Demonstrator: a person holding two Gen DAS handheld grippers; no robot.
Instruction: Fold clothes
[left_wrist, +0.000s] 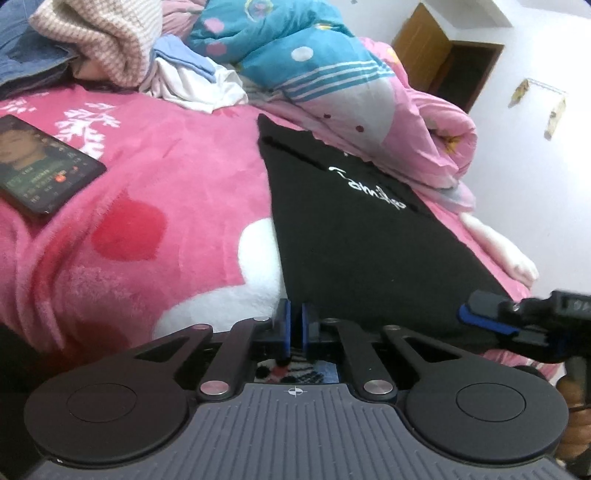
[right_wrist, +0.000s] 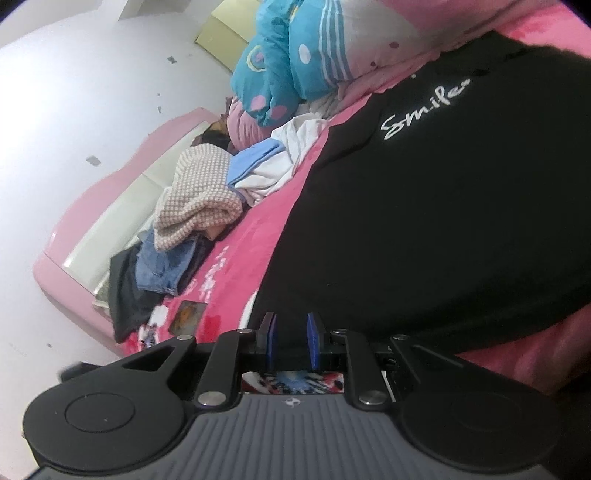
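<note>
Left gripper (left_wrist: 294, 325) pinching shut, seemingly on black shirt (left_wrist: 369, 236) hem | right gripper (right_wrist: 291, 341) gaping narrowly, empty | lettering reading "Smile" | phone (left_wrist: 40, 166) lying on pink blanket (left_wrist: 166, 184)

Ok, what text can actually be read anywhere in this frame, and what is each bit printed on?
"Smiler": white script on the black shirt; the last letter is uncertain.
Phone screen: small lines of text, too blurred to read.
Nothing else carries legible writing.
</note>
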